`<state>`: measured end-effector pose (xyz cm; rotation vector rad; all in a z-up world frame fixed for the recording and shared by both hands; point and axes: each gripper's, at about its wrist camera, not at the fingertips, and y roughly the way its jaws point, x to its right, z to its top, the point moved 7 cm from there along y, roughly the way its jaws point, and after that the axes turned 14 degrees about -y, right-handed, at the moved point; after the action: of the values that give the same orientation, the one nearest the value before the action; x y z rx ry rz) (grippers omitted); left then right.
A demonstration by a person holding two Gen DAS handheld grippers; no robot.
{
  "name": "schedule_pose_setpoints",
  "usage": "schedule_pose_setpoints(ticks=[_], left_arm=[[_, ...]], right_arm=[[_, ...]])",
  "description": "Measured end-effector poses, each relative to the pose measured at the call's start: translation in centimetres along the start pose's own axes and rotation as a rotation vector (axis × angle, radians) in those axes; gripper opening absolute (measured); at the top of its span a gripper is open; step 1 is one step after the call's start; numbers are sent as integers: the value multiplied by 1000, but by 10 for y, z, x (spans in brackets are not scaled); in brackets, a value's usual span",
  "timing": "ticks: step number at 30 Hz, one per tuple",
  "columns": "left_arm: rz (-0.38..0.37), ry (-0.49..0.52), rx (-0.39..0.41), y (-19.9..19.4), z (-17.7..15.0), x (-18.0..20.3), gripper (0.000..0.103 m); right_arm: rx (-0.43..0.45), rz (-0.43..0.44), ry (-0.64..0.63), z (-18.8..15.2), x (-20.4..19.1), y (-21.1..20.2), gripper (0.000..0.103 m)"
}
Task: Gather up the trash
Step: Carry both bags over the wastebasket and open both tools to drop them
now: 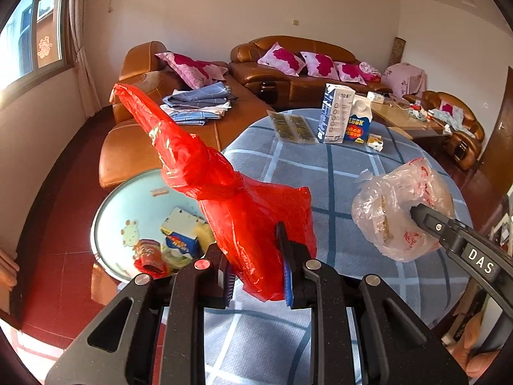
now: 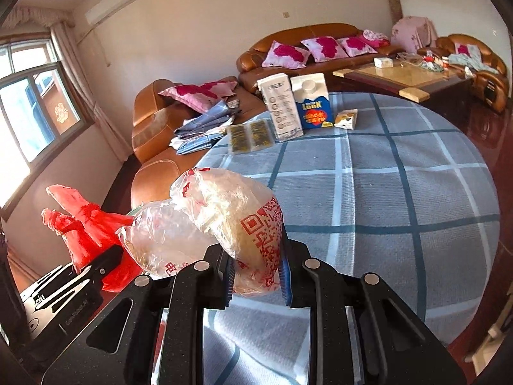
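Red plastic bag (image 1: 224,186): it is held at its lower end between the fingers (image 1: 287,276) of the left gripper (image 1: 256,276), above the near edge of the desk (image 1: 352,166). It is twisted and knotted in the middle.
Long axis of red bag: it goes from the fingers up and away to the left, with the free end pointing toward the sofa (image 1: 134,147).
Clear printed bag (image 2: 243,224): the right gripper (image 2: 256,276) is closed on it with narrow fingers. It is puffy, with no clear long axis, and hangs over the desk.
Basin (image 1: 128,199): it stands on the floor below and left of the red bag and already holds some trash.
Risk, slip: I judge that thin plastic can slide out of the fingers, because only a small fold is pinched.
Risk, miss: the long free end can drape over the basin rim when released.
Risk, collision: both grippers are near each other, so the bags may tangle.
Left on the desk: two cartons (image 2: 296,106), flat packets (image 2: 250,136) and a small box (image 2: 346,119), well apart from the bags.
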<state>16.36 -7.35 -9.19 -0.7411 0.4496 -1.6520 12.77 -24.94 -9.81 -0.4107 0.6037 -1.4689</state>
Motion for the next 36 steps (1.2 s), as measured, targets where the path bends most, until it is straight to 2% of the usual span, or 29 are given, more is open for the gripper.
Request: schedule_pose_setpoints(ticks=[16,19,23,27,28,29,31,33,35,36], left_arm=[[74,-39,46,-28,-4,-55,23],[104,-53,48,-23,3,-73,24],[156,-55,7,4,13,-101,24],[173,-70,-70,37,18,-123,25],[175,-77,-82,43,18,-128,34],[185,-83,-88,49,20,-134,52],[220,-88,-76,53,24,-142,75],[231,-96,-64,52,28,-148,80],[241,-108,-49,48,31,-151,92],[264,-116,-29,43,33,-154,94]], right_arm=[[26,56,-105,-1,-59,-14,24],[13,65,-137,5,-77,4,24],[-13,77,-180,17,-104,36,24],[-51,106,-200,30,-129,74,26],[-56,110,-196,32,-132,80,28],[-62,121,-191,36,-136,90,31],[-81,161,-185,40,-144,106,39],[-102,221,-157,45,-149,120,61],[-102,263,-124,50,-151,125,66],[-102,288,-114,53,-152,126,66]])
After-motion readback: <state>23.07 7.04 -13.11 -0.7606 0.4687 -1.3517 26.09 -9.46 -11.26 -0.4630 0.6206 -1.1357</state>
